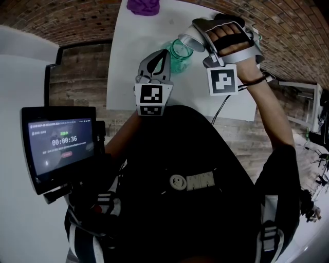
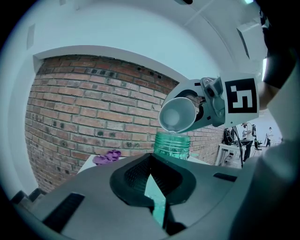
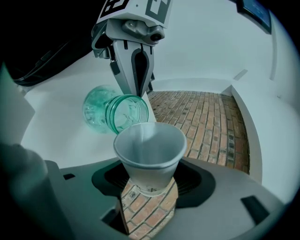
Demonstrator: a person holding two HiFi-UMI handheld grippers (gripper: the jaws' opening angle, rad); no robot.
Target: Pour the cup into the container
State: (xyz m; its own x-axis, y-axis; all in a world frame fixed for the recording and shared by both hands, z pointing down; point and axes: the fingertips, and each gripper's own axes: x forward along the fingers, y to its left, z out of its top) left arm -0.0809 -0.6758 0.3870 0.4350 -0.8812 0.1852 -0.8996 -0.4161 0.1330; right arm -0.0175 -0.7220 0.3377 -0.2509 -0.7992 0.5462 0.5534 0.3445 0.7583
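My right gripper (image 3: 149, 199) is clenched on a white paper cup (image 3: 149, 157); both jaws press on its lower part from the two sides. I hold the cup tilted, with its open mouth turned toward the green glass jar (image 3: 110, 115). In the left gripper view, the lip of the cup hangs just above the jar's opening, very near it. I cannot tell if anything is running out of the cup.

The jar stands upright on the white table (image 1: 139, 56). My left gripper (image 2: 152, 190) is just beside the jar, on the side nearer to me. Its jaws are drawn together, with only a thin gap between them and nothing held there. Their tips are against the jar near its neck; I cannot tell if they really touch the glass.

Beyond the jar, at the far edge of the table, lies a purple cloth (image 1: 144, 6). Well apart from the jar, to its left and nearer to my body, a small screen (image 1: 59, 146) is lit.
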